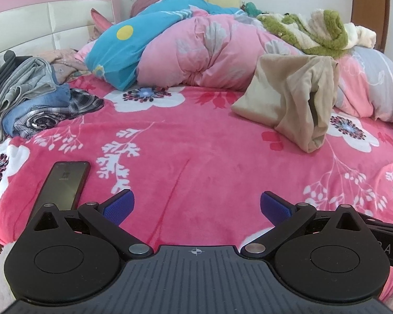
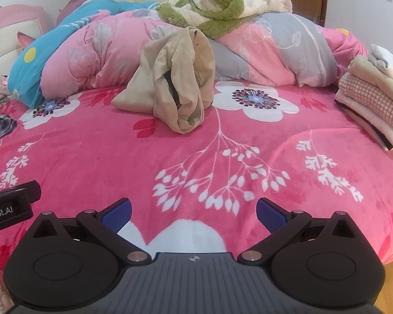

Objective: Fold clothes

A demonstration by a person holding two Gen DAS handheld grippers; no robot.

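A beige garment [image 1: 288, 96] is found crumpled in a loose heap on the pink floral blanket [image 1: 196, 162], toward the far middle of the bed, propped against the bunched pink quilt [image 1: 196, 57] behind it. In the right wrist view the same garment [image 2: 175, 83] is seen slightly left of centre, with a dark opening visible among its folds. It is touched by neither gripper.

The left gripper [image 1: 196, 206] is held low over the near edge of the blanket, well apart from the garment; its blue-padded fingers [image 1: 119, 205] are spread wide and nothing is held between them. The right gripper [image 2: 194, 213] is likewise spread wide and empty above the blanket's white flower print.

A pile of unfolded clothes [image 1: 31, 96], including grey, denim and plaid pieces, is noted at the left side of the bed. A stack of folded clothes [image 2: 372, 96] is noted at the right edge. A smartphone [image 1: 63, 185] lies face up on the blanket just beside the left gripper. A green and cream fleece item [image 2: 217, 7] is draped over the quilt. A blue quilt section [image 1: 123, 52] and a pink headboard [image 1: 47, 10] are recorded further back.
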